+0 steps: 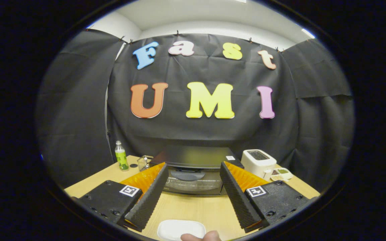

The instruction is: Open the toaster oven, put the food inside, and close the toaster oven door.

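Note:
A black toaster oven [193,170] stands on the wooden table [196,207], beyond my fingers, its glass door shut with a handle across the top of the door. My gripper [193,169] is open, raised above the table, with nothing between its fingers; the oven front shows through the gap. Close below, between the finger bases, lies a white plate [179,229]. At the plate's near rim a pale brownish bit [201,236] shows; I cannot tell whether it is food or a fingertip.
A green-labelled bottle [121,156] and a small wire basket [143,162] stand left of the oven. A white pop-up toaster [258,162] stands to its right, with a small white dish [280,174] beside it. Bare tabletop lies between plate and oven.

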`<state>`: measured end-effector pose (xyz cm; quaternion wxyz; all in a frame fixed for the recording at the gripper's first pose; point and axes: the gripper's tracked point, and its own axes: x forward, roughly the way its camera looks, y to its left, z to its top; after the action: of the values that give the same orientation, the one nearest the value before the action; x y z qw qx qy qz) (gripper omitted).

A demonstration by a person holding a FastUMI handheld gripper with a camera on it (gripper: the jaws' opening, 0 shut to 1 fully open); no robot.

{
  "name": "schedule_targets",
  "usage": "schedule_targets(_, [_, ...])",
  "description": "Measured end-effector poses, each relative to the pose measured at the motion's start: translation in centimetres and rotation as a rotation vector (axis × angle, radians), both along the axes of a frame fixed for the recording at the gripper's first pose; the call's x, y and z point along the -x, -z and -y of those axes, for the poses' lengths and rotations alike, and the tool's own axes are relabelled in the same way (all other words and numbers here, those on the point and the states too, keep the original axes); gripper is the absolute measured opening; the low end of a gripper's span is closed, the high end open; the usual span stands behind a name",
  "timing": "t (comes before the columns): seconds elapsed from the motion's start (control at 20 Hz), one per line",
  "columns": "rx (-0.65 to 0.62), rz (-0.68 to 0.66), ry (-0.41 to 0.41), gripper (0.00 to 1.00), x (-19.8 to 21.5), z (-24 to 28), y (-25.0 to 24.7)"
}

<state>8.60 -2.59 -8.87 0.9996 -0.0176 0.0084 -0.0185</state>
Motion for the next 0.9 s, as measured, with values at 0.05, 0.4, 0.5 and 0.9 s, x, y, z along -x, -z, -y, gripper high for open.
schedule_targets(0.05, [0.004,0.020,0.019,1.00,1.8,0.5,-0.8])
schedule_targets(0.4, [0.037,0.066,0.031,1.00,10.8,0.5,-1.1])
schedule_targets(0.5, [0.025,0.082,0.025,1.00,13.2,-0.1,-0.6])
schedule_targets(0.9, [0.041,0.127,-0.002,1.00,15.9,-2.5,0.0])
